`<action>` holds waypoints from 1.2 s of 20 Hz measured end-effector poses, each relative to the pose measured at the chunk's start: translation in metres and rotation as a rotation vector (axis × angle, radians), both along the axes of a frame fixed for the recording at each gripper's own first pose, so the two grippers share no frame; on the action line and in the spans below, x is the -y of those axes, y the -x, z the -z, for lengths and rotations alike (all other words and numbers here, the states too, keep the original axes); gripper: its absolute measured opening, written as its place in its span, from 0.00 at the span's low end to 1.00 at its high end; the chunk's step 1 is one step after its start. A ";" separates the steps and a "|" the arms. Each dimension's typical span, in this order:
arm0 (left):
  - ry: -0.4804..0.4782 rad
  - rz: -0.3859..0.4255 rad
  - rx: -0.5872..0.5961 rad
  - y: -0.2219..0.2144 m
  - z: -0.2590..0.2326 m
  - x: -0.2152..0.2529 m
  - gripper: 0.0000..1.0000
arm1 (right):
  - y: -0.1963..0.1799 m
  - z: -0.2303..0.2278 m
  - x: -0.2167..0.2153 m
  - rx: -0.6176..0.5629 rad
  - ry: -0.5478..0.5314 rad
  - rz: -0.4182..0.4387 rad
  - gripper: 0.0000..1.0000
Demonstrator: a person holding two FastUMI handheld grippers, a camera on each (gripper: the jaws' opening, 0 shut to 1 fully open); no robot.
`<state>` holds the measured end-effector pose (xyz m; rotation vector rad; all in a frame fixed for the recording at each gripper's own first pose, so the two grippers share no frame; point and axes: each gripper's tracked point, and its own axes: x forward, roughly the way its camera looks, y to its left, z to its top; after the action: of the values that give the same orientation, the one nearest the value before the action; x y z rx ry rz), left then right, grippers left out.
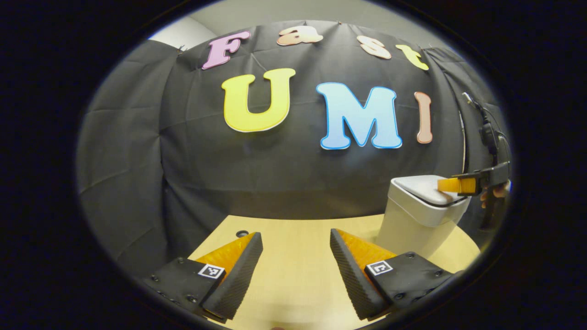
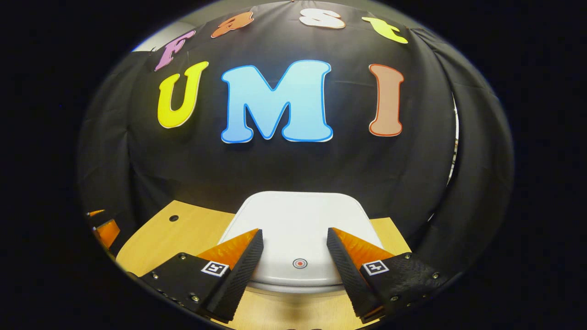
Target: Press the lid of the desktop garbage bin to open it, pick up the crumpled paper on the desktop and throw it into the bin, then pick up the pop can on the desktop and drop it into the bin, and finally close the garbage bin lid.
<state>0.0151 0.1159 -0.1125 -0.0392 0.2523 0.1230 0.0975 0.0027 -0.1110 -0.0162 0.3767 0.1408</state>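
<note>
A white desktop garbage bin [image 1: 419, 215] stands on the wooden table at the right of the left gripper view, its lid down. In the right gripper view its white lid [image 2: 293, 224] lies just ahead, with a small red ring mark [image 2: 299, 263] near the front edge. My right gripper [image 2: 293, 240] is open, hovering over the lid's front, fingers either side of the mark. That gripper [image 1: 451, 185] also appears in the left gripper view, above the lid's right side, held by a hand [image 1: 493, 195]. My left gripper [image 1: 296, 243] is open over bare table, left of the bin.
The light wooden table [image 1: 293, 233] has a small dark hole [image 1: 241, 233] near its back left, also seen in the right gripper view as a hole [image 2: 173, 218]. Black cloth closes the back and sides. A cable with a plug [image 1: 488, 135] hangs at the right.
</note>
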 end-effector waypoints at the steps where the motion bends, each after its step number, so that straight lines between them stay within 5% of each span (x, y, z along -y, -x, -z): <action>1: 0.001 0.000 -0.001 0.001 0.000 0.000 0.99 | 0.002 -0.003 0.001 0.020 -0.002 0.004 0.90; 13: 0.019 0.008 -0.023 -0.003 0.011 0.013 0.94 | 0.009 0.008 0.001 0.126 -0.045 0.012 0.91; 20: 0.012 0.031 -0.016 -0.005 0.006 0.022 1.00 | 0.009 0.006 0.003 0.185 -0.066 0.023 0.92; 24: 0.011 0.036 -0.006 -0.007 0.000 0.021 0.94 | 0.007 0.004 0.003 0.173 -0.057 0.020 0.90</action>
<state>0.0224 0.0951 -0.1125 -0.0452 0.2596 0.0862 0.0903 -0.0003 -0.1147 0.0314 0.1999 0.1288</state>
